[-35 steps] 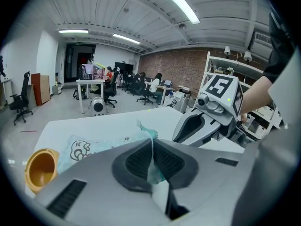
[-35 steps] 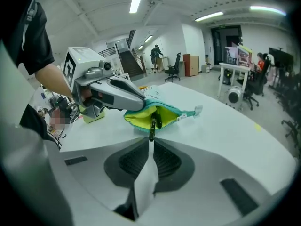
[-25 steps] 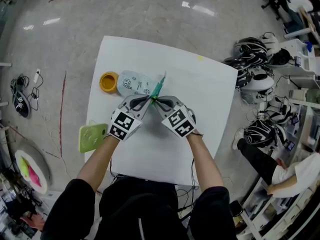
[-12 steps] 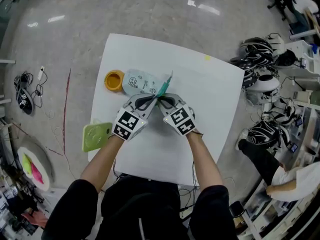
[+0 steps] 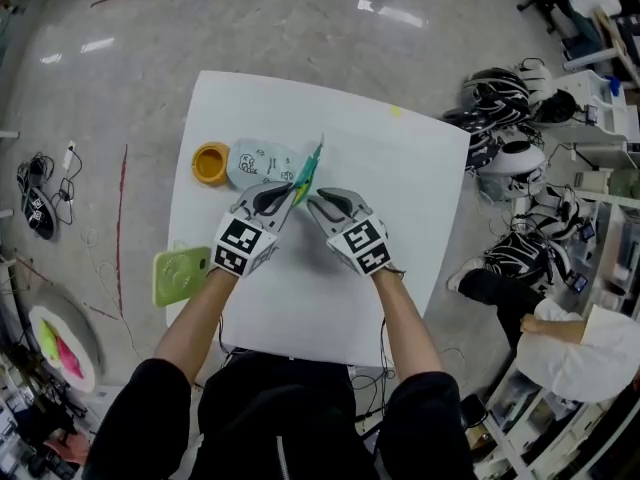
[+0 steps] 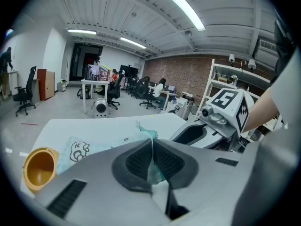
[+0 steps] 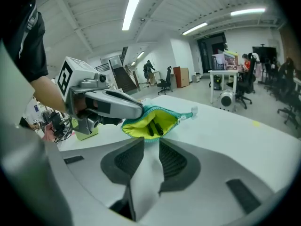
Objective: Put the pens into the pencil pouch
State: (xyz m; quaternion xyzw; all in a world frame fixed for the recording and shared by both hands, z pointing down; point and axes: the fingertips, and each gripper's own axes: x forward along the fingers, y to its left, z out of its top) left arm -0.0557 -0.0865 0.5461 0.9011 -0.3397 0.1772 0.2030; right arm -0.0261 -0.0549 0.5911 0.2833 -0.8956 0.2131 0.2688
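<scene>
- My left gripper (image 5: 283,196) is clamped on the rim of the pencil pouch (image 5: 262,163). In the left gripper view the pads are pressed together with teal fabric pinched between them.
- My right gripper (image 7: 150,149) has just been opening. Its pads stand apart with nothing between them, only bare table (image 5: 400,198) showing through the gap.
- The pouch lies on the left half of the white table, with its mouth end lifted by the left grip and facing the right gripper, just ahead of its tips.
- The mouth gapes and the yellow lining is visible in the right gripper view. Two dark pens (image 7: 153,127) lie inside against the lining.
- The zipper pull sticks out at the far end of the mouth.
- An orange cup (image 5: 212,162) sits just beside the pouch's left end; I can't tell if they touch.
- A green pad (image 5: 180,274) is at the table's left edge, near my left forearm and apart from the pouch.
</scene>
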